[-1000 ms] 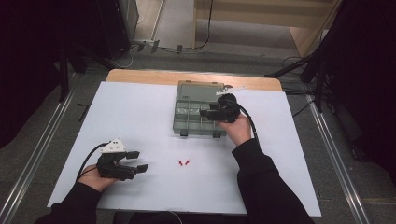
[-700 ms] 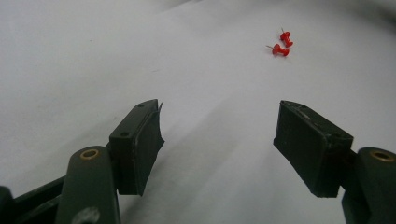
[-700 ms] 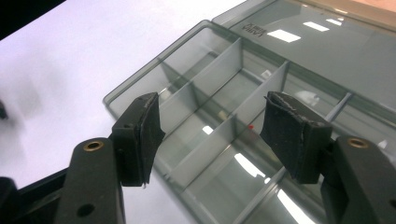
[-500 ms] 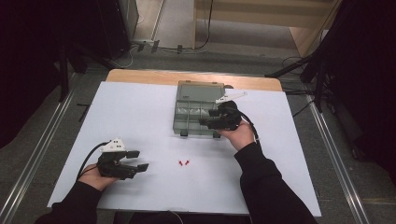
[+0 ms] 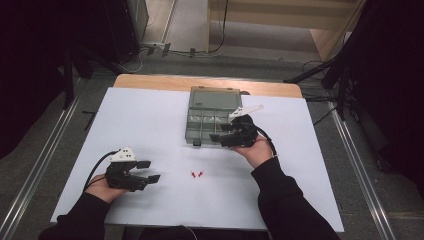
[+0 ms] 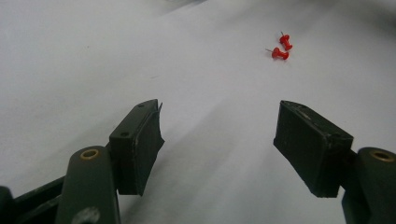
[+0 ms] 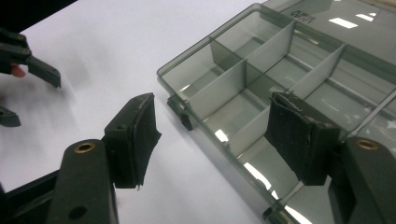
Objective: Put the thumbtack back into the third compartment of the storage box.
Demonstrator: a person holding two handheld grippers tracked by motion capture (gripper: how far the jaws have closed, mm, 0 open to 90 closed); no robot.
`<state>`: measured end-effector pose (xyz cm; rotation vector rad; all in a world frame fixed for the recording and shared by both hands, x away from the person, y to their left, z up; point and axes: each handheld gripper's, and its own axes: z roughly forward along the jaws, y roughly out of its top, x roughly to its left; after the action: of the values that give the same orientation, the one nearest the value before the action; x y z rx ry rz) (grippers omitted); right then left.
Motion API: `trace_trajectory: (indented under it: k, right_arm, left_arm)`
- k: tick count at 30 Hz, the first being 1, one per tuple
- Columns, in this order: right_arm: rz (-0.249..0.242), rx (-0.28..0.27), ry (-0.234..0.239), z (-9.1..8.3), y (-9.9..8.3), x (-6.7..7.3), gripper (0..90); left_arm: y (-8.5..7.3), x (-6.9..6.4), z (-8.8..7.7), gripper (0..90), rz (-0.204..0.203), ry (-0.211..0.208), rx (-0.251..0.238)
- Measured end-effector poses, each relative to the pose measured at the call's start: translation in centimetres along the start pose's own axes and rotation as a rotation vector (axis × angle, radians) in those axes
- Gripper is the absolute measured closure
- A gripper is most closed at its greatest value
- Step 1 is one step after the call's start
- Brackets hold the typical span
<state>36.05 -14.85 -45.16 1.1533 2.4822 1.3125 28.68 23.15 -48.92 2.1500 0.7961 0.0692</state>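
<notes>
Pushpins (image 5: 197, 175), two red ones, lie on the white tabletop (image 5: 150, 120) at about one o'clock ahead of the left gripper (image 5: 150, 171), jaws wide apart and empty, hand resting low. Bare sheet surrounds them. Right gripper (image 5: 218, 136), jaws just opening and empty, hovers tilted over the compartment box (image 5: 210, 115) at its near right corner.

Left claw (image 5: 150, 171) gapes empty; right claw (image 5: 218, 138) has just been opening, empty
</notes>
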Motion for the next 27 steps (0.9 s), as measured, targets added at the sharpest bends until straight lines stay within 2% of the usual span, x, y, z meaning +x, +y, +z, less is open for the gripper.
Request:
trace_trajectory:
  k: [7,16,27]
  right_arm:
    - [-0.012,-0.009,0.028,-0.3,-0.5,0.8,33.6]
    - [-0.038,0.004,0.046,-0.2,-1.3,1.9,33.5]
    - [-0.045,0.013,0.069,-0.1,-2.3,3.1,33.5]
  left_arm:
    - [0.1,0.0,0.0,30.7,-0.002,-0.002,-0.001]
    - [0.2,0.1,0.0,30.7,0.003,-0.003,0.003]
    - [0.5,0.1,0.2,30.7,0.011,-0.008,0.003]
